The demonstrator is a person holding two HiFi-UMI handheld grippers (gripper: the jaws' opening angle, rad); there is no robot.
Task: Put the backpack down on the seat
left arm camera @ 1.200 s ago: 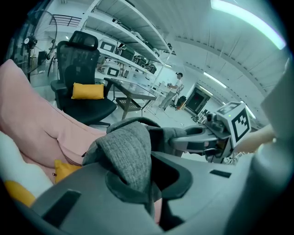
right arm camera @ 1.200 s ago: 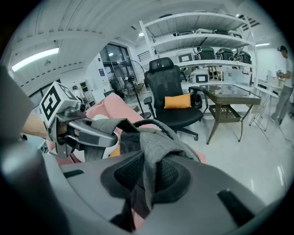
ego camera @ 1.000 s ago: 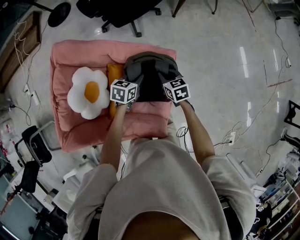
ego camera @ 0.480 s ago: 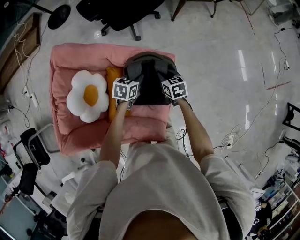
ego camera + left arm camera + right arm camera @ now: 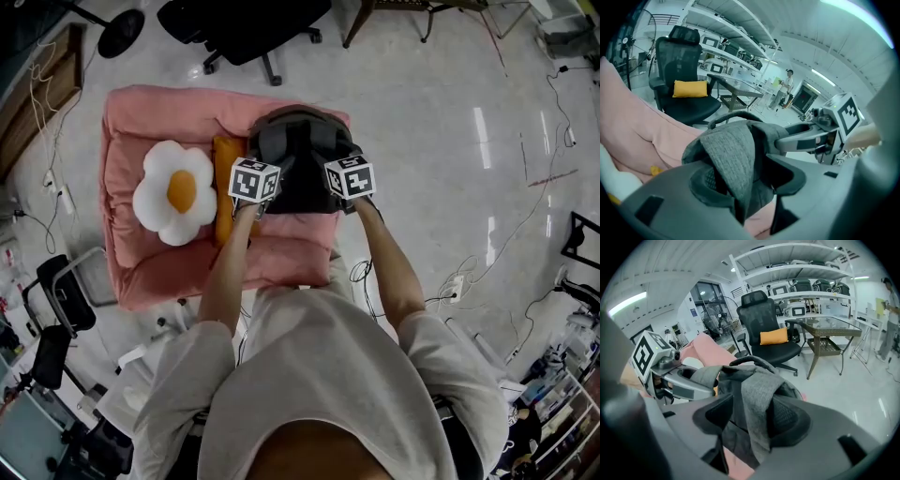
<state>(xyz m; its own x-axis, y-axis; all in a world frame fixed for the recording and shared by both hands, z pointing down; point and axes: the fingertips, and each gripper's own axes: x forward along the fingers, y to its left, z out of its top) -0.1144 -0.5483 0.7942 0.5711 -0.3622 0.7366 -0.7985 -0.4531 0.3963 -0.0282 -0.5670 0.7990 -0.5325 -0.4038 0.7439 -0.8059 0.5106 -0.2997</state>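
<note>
Your left tongs (image 5: 747, 180) and right tongs (image 5: 752, 420) have just been opening, each now loosely straddling a strap (image 5: 733, 159) of the grey backpack (image 5: 298, 155), which rests on the pink seat (image 5: 159, 108), upper centre.

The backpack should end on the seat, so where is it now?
In the head view, the backpack rests on the right end of the pink seat, just right of the orange cushion and the fried-egg pillow.
</note>
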